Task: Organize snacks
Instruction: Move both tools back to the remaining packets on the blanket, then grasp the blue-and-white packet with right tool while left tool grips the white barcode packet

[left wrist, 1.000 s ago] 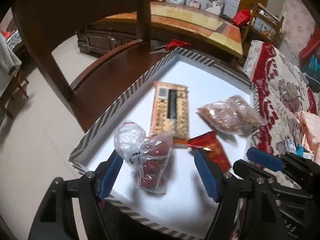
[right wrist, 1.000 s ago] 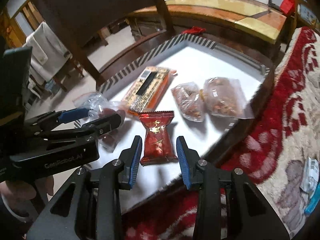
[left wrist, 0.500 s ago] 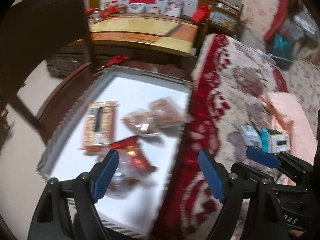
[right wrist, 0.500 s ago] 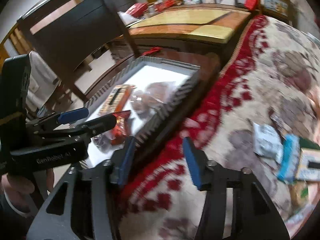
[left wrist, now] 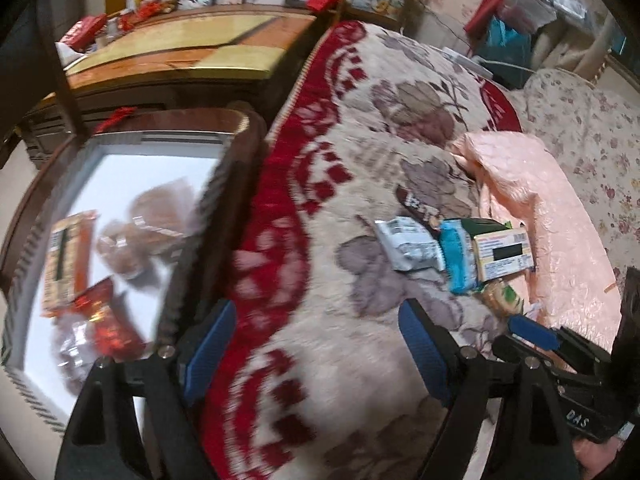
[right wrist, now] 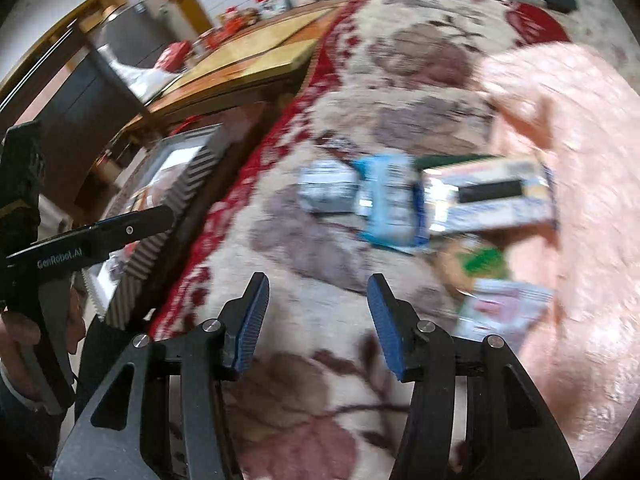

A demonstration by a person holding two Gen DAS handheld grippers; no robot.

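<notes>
Several snack packs lie on a floral blanket: a grey-white pack (left wrist: pixel 408 243) (right wrist: pixel 329 191), a blue pack (left wrist: pixel 459 256) (right wrist: pixel 387 200), a yellow box (left wrist: pixel 505 253) (right wrist: pixel 490 196) and a green-and-tan pack (right wrist: pixel 476 264). A white tray (left wrist: pixel 120 148) to the left holds a red packet (left wrist: pixel 105 322), an orange flat pack (left wrist: pixel 66 260) and clear bags of brown snacks (left wrist: pixel 140 224). My left gripper (left wrist: pixel 316 356) is open and empty above the blanket. My right gripper (right wrist: pixel 318 320) is open and empty, a little short of the packs.
A pink quilt (left wrist: pixel 532 200) lies right of the packs. A dark wooden frame (left wrist: pixel 224 200) separates the tray from the blanket. A wooden cabinet (left wrist: pixel 192 48) stands at the back. The left gripper also shows at the left of the right wrist view (right wrist: pixel 100 236).
Both grippers have swung right, away from the tray to the blanket with the snack packs. The right jaws have opened wider. Neither holds anything.
</notes>
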